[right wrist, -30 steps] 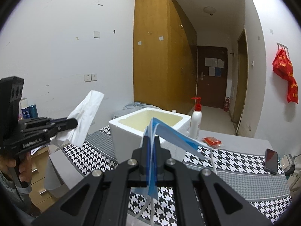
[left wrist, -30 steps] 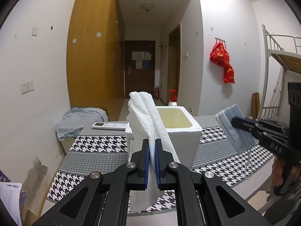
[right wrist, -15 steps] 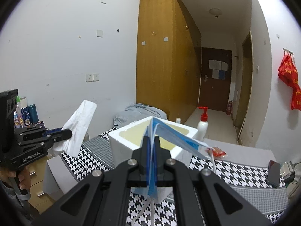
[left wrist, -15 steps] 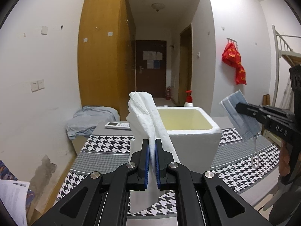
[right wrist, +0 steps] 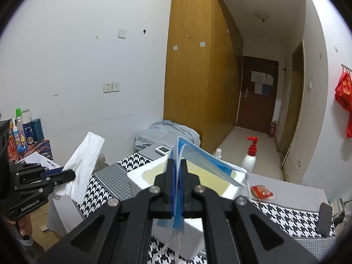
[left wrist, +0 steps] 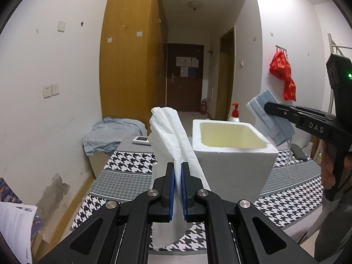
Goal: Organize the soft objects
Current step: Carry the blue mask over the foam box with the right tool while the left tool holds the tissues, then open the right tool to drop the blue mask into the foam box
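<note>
My left gripper (left wrist: pixel 178 167) is clamped on a white tissue (left wrist: pixel 170 136), held up just left of the foam box (left wrist: pixel 233 154). My right gripper (right wrist: pixel 177 165) pinches a blue mask (right wrist: pixel 206 165) above the box's rim.

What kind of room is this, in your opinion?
Probably a dormitory room: a tall wooden wardrobe lines the entry hall, a metal bunk bed frame stands at the right, and toiletry bottles crowd a side shelf.

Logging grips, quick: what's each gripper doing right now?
Left gripper: closed on the tissue.
Right gripper: closed on the mask.
</note>
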`<action>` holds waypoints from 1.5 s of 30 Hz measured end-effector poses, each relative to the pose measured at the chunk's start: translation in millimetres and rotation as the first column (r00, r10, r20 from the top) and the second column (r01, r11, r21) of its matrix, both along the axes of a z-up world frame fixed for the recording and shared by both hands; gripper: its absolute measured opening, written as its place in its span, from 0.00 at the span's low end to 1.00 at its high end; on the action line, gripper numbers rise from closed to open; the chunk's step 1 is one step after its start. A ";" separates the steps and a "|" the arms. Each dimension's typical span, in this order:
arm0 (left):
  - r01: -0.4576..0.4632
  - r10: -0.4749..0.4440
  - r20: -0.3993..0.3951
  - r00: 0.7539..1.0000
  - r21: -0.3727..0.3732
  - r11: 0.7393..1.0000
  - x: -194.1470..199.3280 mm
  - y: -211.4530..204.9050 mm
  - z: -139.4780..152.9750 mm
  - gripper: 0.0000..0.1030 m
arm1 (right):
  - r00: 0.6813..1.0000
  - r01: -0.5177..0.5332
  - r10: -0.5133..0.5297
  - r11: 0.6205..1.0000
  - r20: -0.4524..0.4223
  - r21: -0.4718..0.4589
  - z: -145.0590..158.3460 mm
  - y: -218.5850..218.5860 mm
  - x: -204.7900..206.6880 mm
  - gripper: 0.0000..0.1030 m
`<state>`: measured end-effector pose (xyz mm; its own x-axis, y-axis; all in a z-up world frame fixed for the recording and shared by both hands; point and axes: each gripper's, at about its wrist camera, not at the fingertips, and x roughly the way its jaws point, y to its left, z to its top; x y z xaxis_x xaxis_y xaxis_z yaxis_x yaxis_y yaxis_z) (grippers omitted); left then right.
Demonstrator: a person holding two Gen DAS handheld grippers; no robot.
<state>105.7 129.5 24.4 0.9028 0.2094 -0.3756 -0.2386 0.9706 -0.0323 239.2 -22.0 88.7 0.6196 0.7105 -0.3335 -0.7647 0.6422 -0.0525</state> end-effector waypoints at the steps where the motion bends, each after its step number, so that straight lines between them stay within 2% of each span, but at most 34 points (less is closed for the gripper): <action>1: -0.002 0.002 -0.002 1.000 -0.004 1.000 0.7 2.3 -0.6 0.06 | 1.000 -0.005 0.005 1.000 -0.003 -0.003 -0.3 4.9 1.6 0.05; 9: -0.006 0.006 -0.004 1.000 -0.019 1.000 2.3 12.6 -2.7 0.06 | 1.000 0.004 -0.004 1.000 -0.015 -0.025 -1.8 29.6 15.0 0.05; 30: -0.012 0.012 -0.019 1.000 -0.037 0.999 4.2 32.5 -5.3 0.06 | 0.989 0.038 -0.053 0.993 -0.135 -0.115 -29.9 67.0 55.6 0.06; 31: -0.012 0.011 -0.020 1.000 -0.038 0.999 4.4 32.8 -5.1 0.06 | 0.988 0.039 -0.056 0.992 -0.141 -0.120 -31.0 67.6 56.5 0.10; 33: -0.010 0.009 -0.020 1.000 -0.038 0.999 4.8 33.9 -5.0 0.06 | 0.987 0.039 -0.057 0.992 -0.151 -0.123 -31.9 67.9 57.5 0.23; 35: -0.009 0.008 -0.020 1.000 -0.042 0.999 5.5 35.4 -5.3 0.06 | 0.985 0.037 -0.056 0.992 -0.161 -0.120 -32.0 67.4 58.9 0.51; 38: -0.003 0.002 -0.021 1.000 -0.047 0.999 8.7 39.2 -5.8 0.06 | 0.985 0.041 -0.058 0.993 -0.161 -0.109 -30.1 64.0 56.2 0.68; 40: 0.004 -0.005 -0.018 1.000 -0.051 0.999 11.0 41.7 -4.2 0.06 | 0.985 0.037 -0.055 0.993 -0.162 -0.112 -29.9 62.4 53.2 0.75; 45: 0.034 -0.034 -0.002 0.999 -0.047 0.998 17.6 47.3 0.7 0.06 | 0.985 0.050 -0.066 0.994 -0.162 -0.096 -26.6 54.6 46.8 0.76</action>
